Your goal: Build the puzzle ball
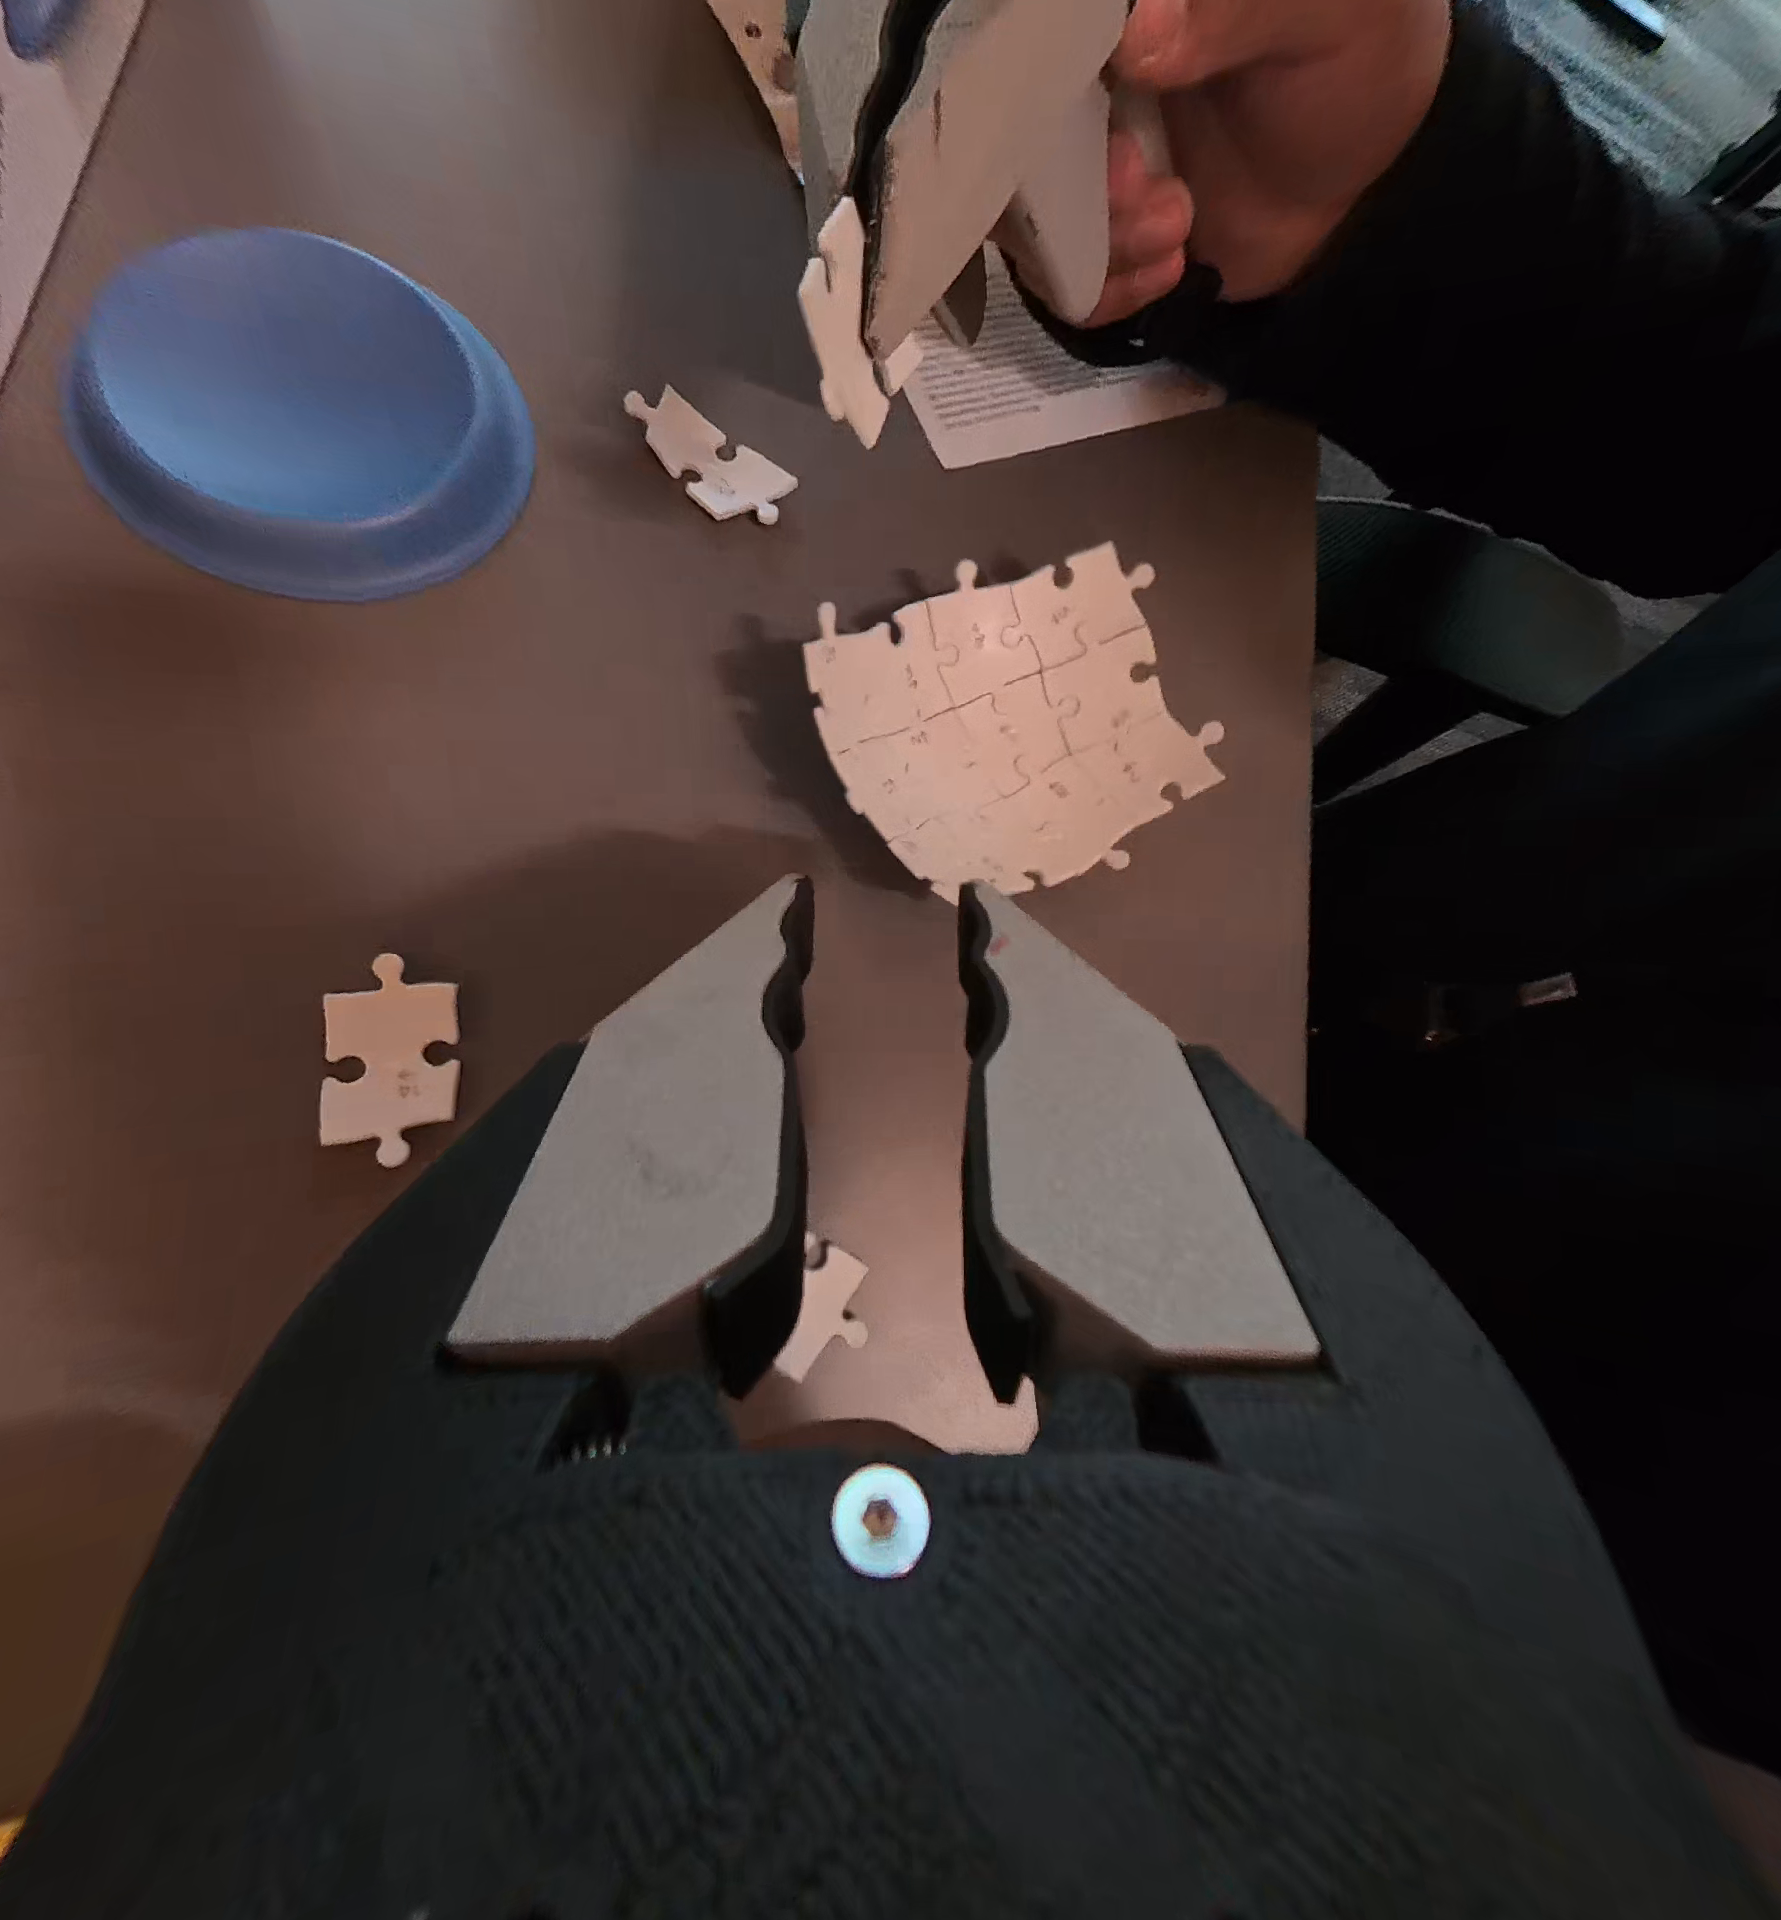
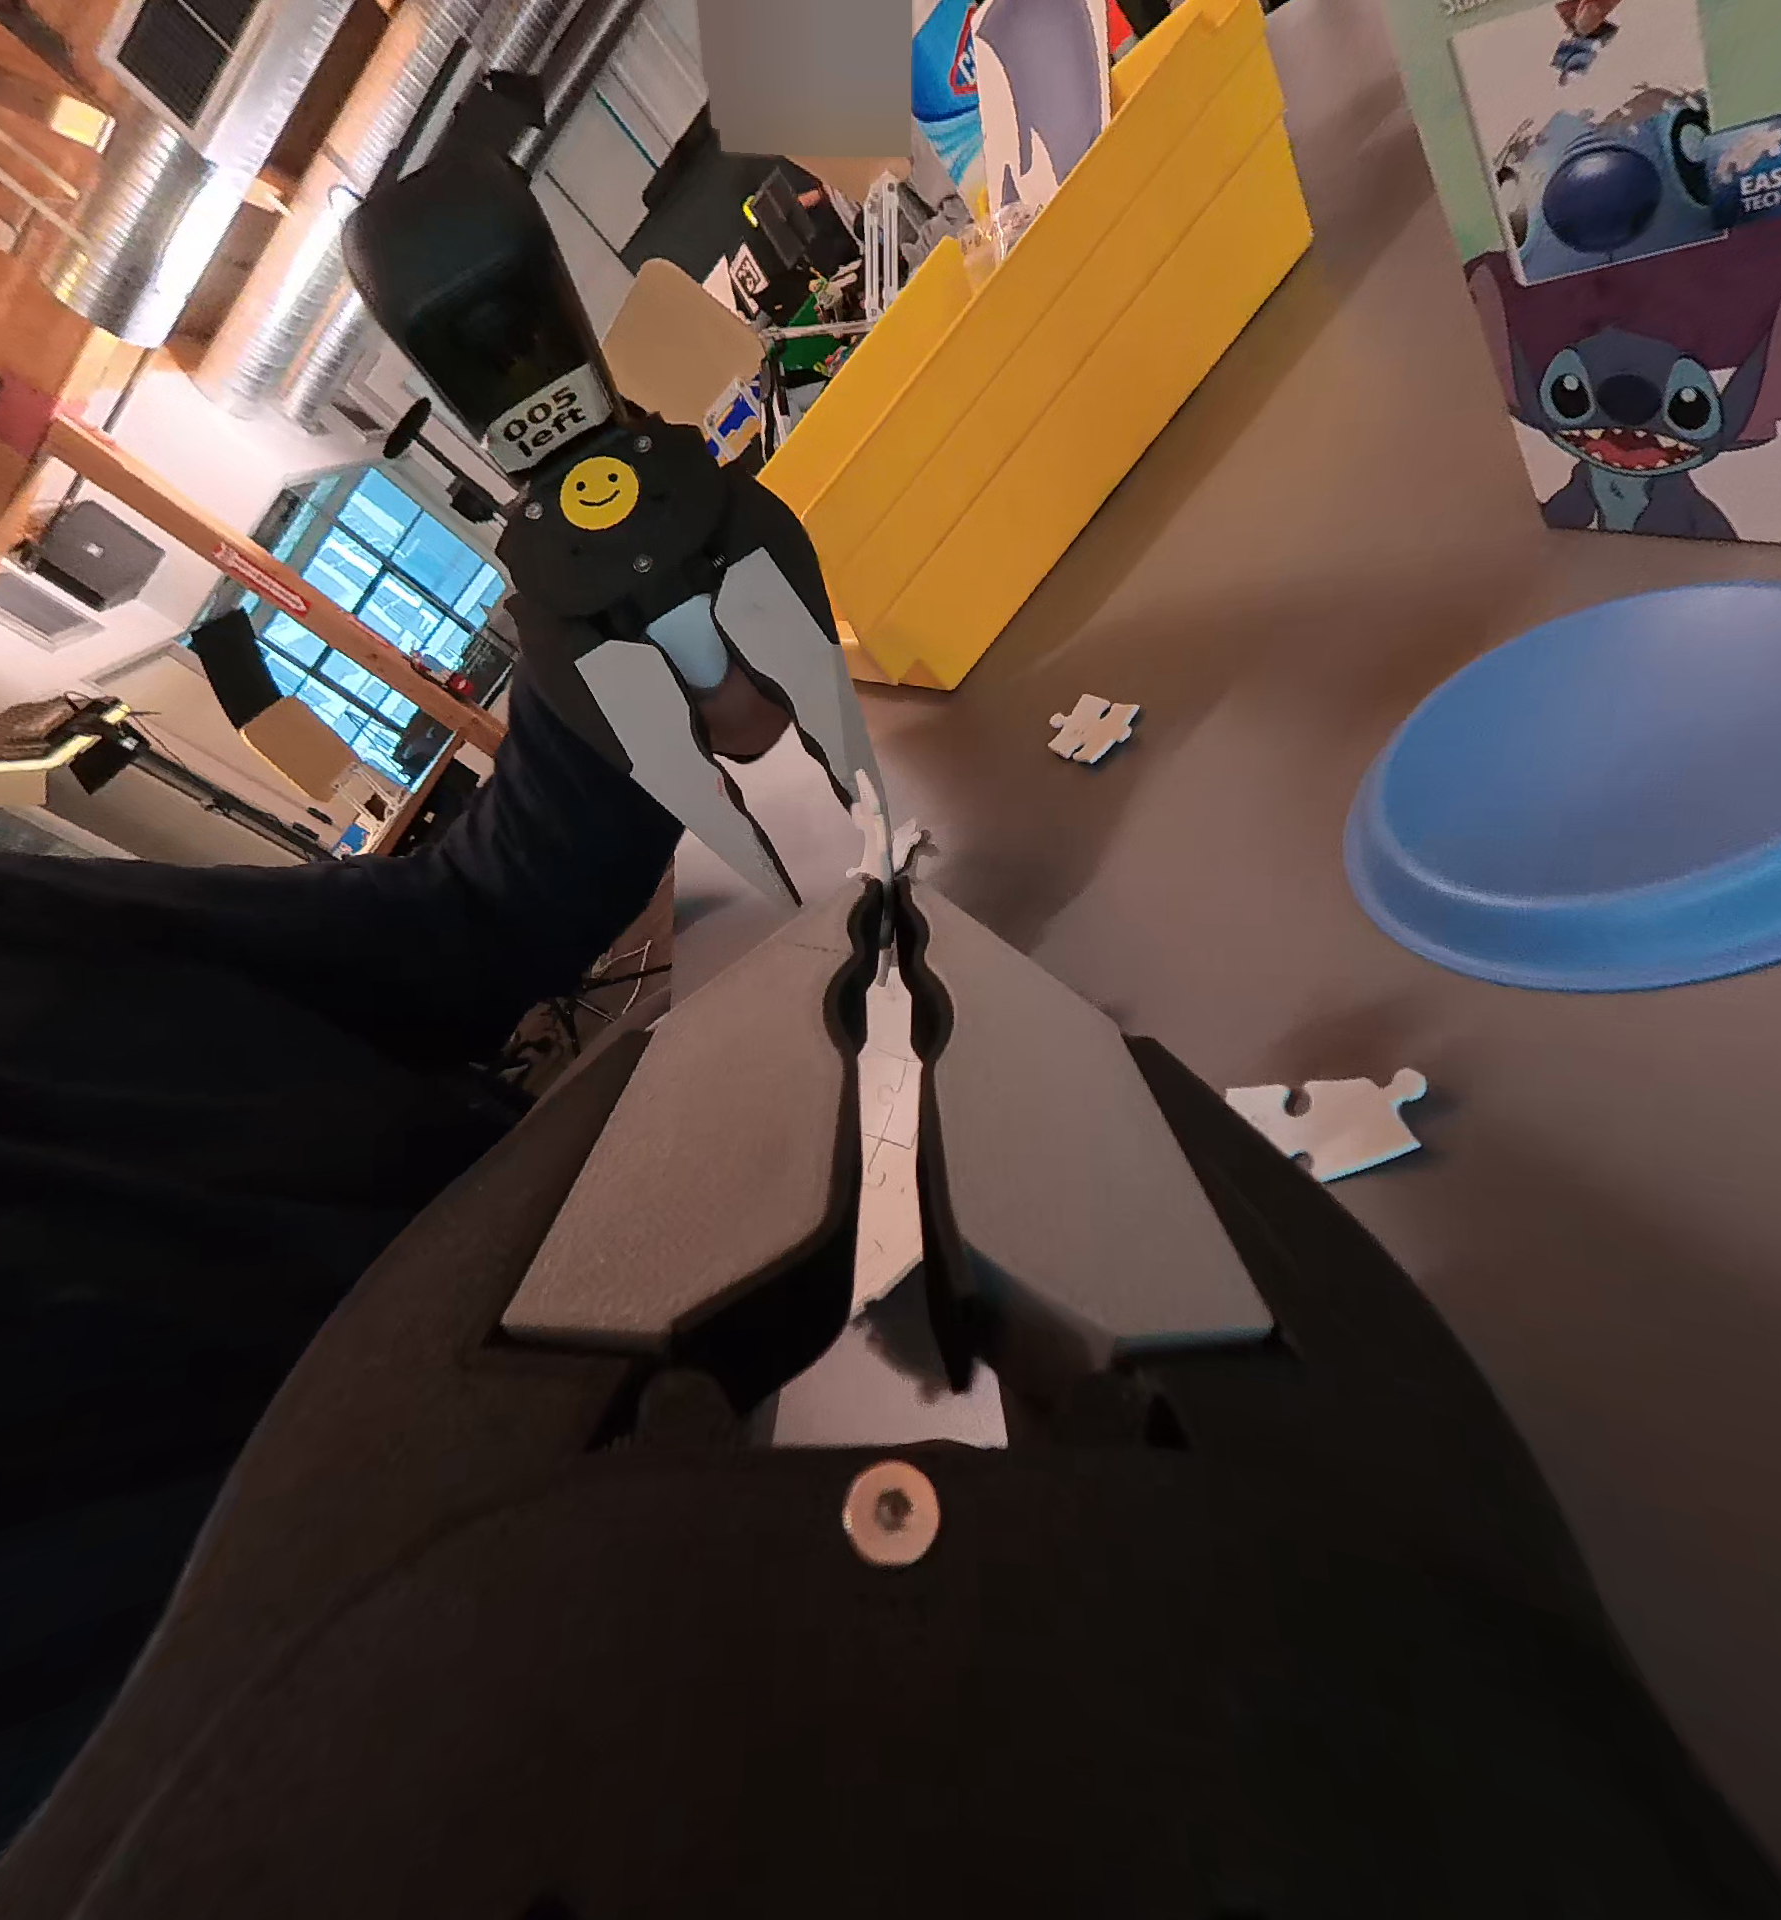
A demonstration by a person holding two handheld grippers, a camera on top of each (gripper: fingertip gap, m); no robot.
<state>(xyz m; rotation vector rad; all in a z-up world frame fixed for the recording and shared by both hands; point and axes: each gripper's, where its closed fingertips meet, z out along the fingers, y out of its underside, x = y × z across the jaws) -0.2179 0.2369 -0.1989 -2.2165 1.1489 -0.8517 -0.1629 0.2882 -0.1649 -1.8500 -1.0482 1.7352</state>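
Note:
A curved patch of several joined white puzzle pieces (image 1: 1011, 727) lies on the brown table (image 1: 450, 779), just ahead and right of my left gripper (image 1: 884, 904), which is open and empty above the table. My right gripper (image 1: 870, 343) hangs above the far side, shut on a single white puzzle piece (image 1: 839, 312). In the right wrist view the right gripper (image 2: 886, 899) pinches that piece (image 2: 881, 842) edge-on, with the left gripper (image 2: 829, 847) open just beyond it. The joined patch (image 2: 888, 1132) shows through the gap between the right gripper's jaws.
A blue round dish (image 1: 294, 416) (image 2: 1613, 790) sits at the left. Loose pieces lie around (image 1: 709, 452) (image 1: 392, 1060) (image 1: 824, 1309) (image 2: 1094, 727) (image 2: 1333, 1122). A printed sheet (image 1: 1052, 384), a yellow bin (image 2: 1052, 343) and the puzzle box (image 2: 1675, 364) stand farther off. The table edge (image 1: 1312, 727) runs close on the right. The left gripper's tips are roughly 9 cm from the right gripper's. The blue round dish (image 1: 294, 416) lies around 12 cm away from my right fingertips.

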